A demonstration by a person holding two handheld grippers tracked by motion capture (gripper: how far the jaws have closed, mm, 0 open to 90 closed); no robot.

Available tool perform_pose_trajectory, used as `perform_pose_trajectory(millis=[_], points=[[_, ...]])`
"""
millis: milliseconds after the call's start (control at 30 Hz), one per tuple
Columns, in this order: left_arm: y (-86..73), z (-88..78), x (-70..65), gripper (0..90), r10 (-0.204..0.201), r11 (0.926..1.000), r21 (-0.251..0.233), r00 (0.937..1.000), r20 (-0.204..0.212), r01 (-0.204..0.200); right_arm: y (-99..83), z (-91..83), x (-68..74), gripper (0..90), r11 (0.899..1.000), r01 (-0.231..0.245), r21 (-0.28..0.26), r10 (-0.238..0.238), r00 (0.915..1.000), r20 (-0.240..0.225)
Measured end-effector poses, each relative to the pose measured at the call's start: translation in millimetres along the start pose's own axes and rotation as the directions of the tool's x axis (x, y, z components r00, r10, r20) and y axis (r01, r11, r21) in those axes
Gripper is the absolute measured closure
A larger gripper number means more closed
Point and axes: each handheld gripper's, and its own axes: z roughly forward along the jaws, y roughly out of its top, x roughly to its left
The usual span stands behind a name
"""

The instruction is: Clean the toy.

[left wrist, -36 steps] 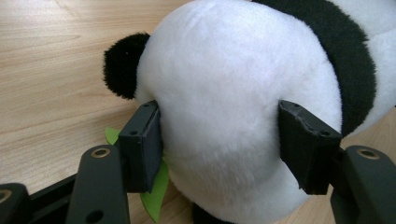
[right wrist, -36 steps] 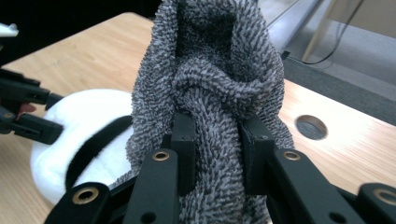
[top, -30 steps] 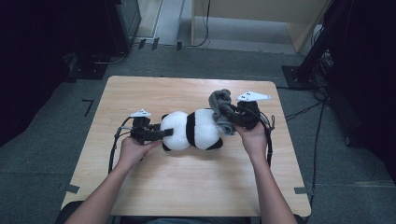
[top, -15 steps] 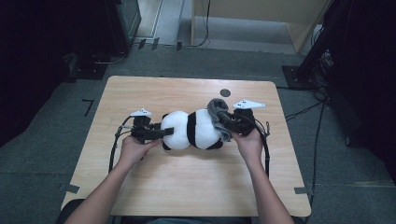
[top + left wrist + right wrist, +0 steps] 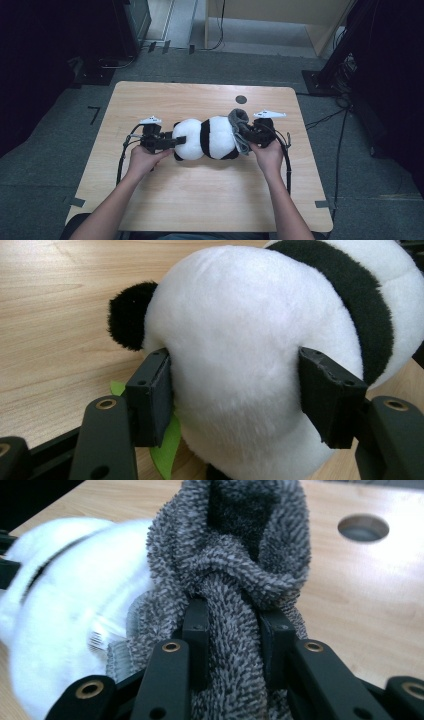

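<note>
Nearest us, our left gripper point(image 5: 172, 142) clamps the plush panda's point(image 5: 207, 139) white head, and our right gripper point(image 5: 234, 630) pinches a grey sock point(image 5: 235, 570) at its far end; panda lies mid-worktop point(image 5: 200, 200).

Fluffy plush panda point(image 5: 207, 139), terry sock point(image 5: 239, 129)

I see a light wooden desk point(image 5: 165, 205) at frame centre; a plush panda point(image 5: 207, 139) lies on it, mid-desk.
</note>
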Motion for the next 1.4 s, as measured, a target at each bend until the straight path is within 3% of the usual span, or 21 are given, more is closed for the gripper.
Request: perform_pose_trajectory(millis=[400,600,700,833,1000,1167,1400], points=[[-1.3,-1.0,1.1,34.5,0.018,0.9998,0.001,0.9998,0.002,-0.018,-14.6,21.5,-13.0,71.8,0.988,0.001,0.151,-0.006,0.9996,0.028],[-1.6,-1.1,1.3,34.1,0.023,0.9997,0.001,0.9997,0.002,-0.023,-13.4,16.0,-24.5,71.9,0.989,-0.023,0.144,0.014,0.9979,0.064],[-1.6,-1.1,1.3,34.0,0.023,0.9997,0.001,0.9997,0.002,-0.023,-10.1,7.5,-29.9,72.4,0.991,-0.047,0.121,0.038,0.9966,0.072],[-1.7,-0.8,1.6,34.1,0.025,0.9997,0.000,0.9997,0.003,-0.025,0.6,-8.8,-29.9,72.5,0.997,-0.042,0.068,0.036,0.9956,0.086],[-1.6,-0.9,1.1,34.1,0.027,0.9996,0.001,0.9996,0.000,-0.027,17.2,-29.7,-16.0,72.3,1.000,0.001,0.001,-0.001,0.9962,0.087],[-1.7,-0.8,1.1,34.1,0.025,0.9997,0.000,0.9997,0.001,-0.025,32.2,-44.4,5.0,72.3,0.997,0.048,-0.054,-0.045,0.9977,0.051],[-1.8,-0.8,1.0,34.1,0.023,0.9997,-0.002,0.9997,0.002,-0.023,39.2,-41.4,34.1,71.9,0.992,0.107,-0.071,-0.109,0.9938,-0.020]])
